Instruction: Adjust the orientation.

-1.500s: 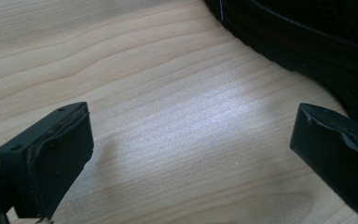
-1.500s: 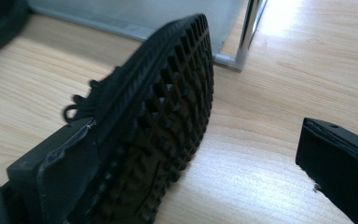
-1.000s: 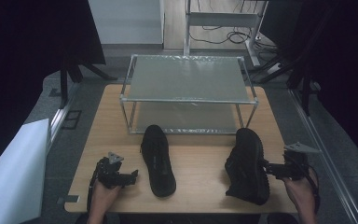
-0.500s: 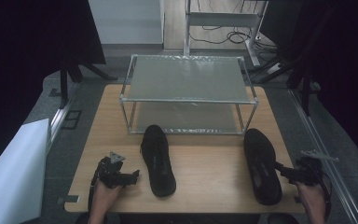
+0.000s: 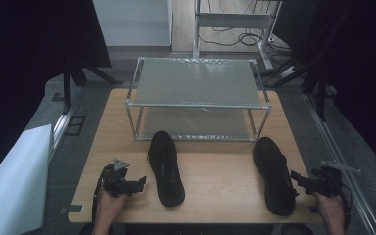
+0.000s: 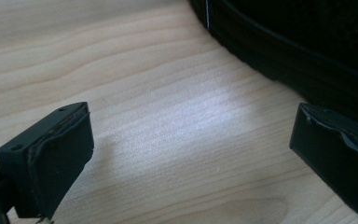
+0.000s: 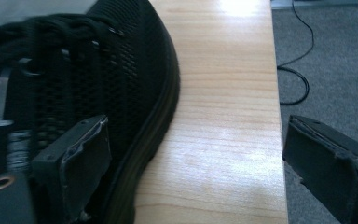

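You are drawing your right gripper (image 5: 297, 179), jaws wide and just reopening with nothing between them, back from the right shoe (image 5: 274, 174) now lying flat near the table's right edge, while your left gripper (image 5: 138, 185) is waiting open beside the left shoe (image 5: 166, 166).

Two black shoes (image 5: 166, 167) (image 5: 274, 175), one rack (image 5: 198, 83)

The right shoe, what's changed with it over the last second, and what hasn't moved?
The right shoe, tipped up and held a second ago, now lies flat near the table's right edge. The right gripper has let go and drawn back; its fingers, just reopening, stand wide beside the shoe. The left shoe, left gripper and rack stayed put.
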`<state>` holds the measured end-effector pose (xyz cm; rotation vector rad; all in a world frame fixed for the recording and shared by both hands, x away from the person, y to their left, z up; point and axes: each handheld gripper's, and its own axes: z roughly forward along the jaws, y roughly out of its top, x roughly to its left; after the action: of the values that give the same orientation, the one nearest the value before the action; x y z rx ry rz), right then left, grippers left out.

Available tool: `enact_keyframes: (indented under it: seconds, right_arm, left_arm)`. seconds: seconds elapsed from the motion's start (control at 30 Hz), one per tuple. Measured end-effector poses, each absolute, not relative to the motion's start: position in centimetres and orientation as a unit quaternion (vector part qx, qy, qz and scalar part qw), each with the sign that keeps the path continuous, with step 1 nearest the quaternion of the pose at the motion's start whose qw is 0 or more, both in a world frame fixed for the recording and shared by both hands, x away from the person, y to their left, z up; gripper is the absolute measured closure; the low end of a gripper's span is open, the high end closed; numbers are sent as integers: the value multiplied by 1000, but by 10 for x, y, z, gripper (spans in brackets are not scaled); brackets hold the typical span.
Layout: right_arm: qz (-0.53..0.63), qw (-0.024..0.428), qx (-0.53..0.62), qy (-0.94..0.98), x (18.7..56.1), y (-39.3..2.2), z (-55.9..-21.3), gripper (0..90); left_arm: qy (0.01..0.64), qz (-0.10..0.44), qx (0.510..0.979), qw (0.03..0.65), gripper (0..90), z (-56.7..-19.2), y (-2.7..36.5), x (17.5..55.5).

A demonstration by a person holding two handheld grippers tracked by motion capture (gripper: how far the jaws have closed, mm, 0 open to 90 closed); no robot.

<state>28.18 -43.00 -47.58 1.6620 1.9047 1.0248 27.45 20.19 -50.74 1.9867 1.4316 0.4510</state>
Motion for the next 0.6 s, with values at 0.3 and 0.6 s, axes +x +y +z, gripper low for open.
enact_keyframes:
  seconds: [0.3, 0.6]
  right_arm:
    - [393, 203, 569, 693, 274, -424, -465, 0]
    - [406, 182, 553, 705, 273, -413, -459, 0]
  left_arm:
    - [543, 177, 751, 330, 4, -498, 198, 271]
    - [533, 183, 743, 361, 11, -477, 185, 271]
